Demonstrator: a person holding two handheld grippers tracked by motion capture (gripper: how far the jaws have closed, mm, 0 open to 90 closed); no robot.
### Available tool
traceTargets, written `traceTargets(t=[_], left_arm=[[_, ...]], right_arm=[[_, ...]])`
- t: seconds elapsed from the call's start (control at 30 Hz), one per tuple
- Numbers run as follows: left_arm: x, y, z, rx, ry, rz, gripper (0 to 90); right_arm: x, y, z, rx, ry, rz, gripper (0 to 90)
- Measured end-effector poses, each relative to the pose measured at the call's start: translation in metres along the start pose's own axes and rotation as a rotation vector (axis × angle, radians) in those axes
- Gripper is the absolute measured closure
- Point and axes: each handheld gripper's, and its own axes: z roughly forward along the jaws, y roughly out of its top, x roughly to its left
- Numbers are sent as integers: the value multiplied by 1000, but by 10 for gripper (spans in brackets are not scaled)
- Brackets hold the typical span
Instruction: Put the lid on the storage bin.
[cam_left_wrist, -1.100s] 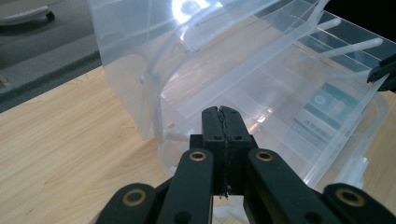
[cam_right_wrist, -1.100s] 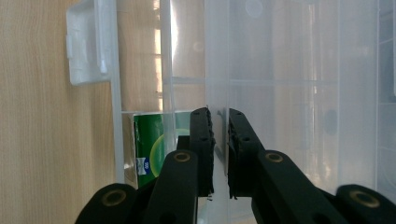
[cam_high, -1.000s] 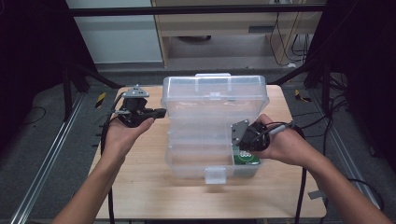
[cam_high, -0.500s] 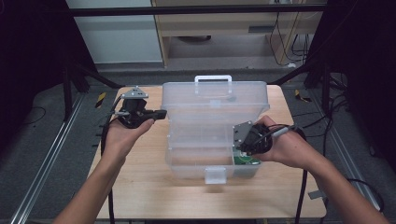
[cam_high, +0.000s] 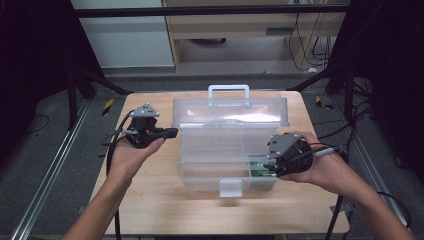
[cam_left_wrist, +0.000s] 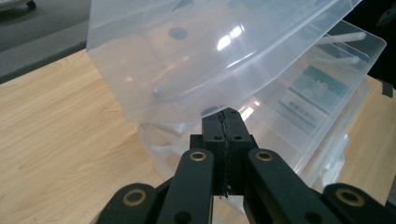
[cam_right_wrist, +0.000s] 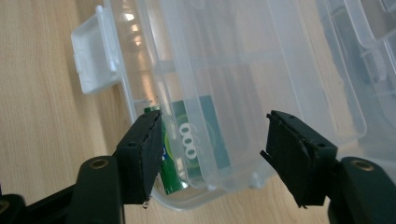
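R claw (cam_right_wrist: 210, 154): jaws apart, have just been opening; nothing pinched. We see the front right corner of the clear plastic box (cam_high: 227, 150) standing between the pads, not pressed. L claw (cam_left_wrist: 225, 135): clenched on nothing, tip just beside the box's left end, under the raised lid (cam_high: 230, 111).

Box sits mid table (cam_high: 150, 210), lid swung up toward the back, white handle (cam_high: 228, 90) on top, front latch (cam_high: 230, 187) hanging loose. Green card (cam_right_wrist: 187, 140) lies in the front right compartment.

Risks, our read:
- lid is thin, glossy, springy; nothing holds it, so it may drop back onto the R claw if bumped.
- box is light and slick on smooth wood; a nudge from either claw could slide it.
- card is flat against the floor of its slot, prob. hard to pinch; the walls crowd the jaws.

Can't tell if the other compartments hold anything, glare too strong.
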Motion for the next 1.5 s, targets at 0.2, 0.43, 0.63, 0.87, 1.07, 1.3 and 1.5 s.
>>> traceTargets(t=[0.2, 0.43, 0.63, 0.87, 1.07, 1.3, 1.5], left_arm=[[-3, -9, 0, -3, -14, -2, 900], [-7, -18, 1, 3, -24, 1, 900], [-9, -26, 2, 6, -32, 5, 900], [-12, -34, 5, 16, -41, 7, 900], [-12, -43, 7, 15, -54, 13, 900], [-12, -51, 10, 6, -67, 13, 900], [-12, -56, 12, 9, -77, 17, 900]], right_arm=[[3, -14, -5, -6, -18, 45, 317], [7, -31, -11, -6, -29, 86, 300], [8, -47, -16, 2, -44, 128, 269], [10, -60, -17, 7, -48, 167, 253], [11, -75, -19, -7, -58, 209, 246], [12, -85, -20, -3, -67, 234, 243], [11, -90, -20, -2, -67, 245, 243]])
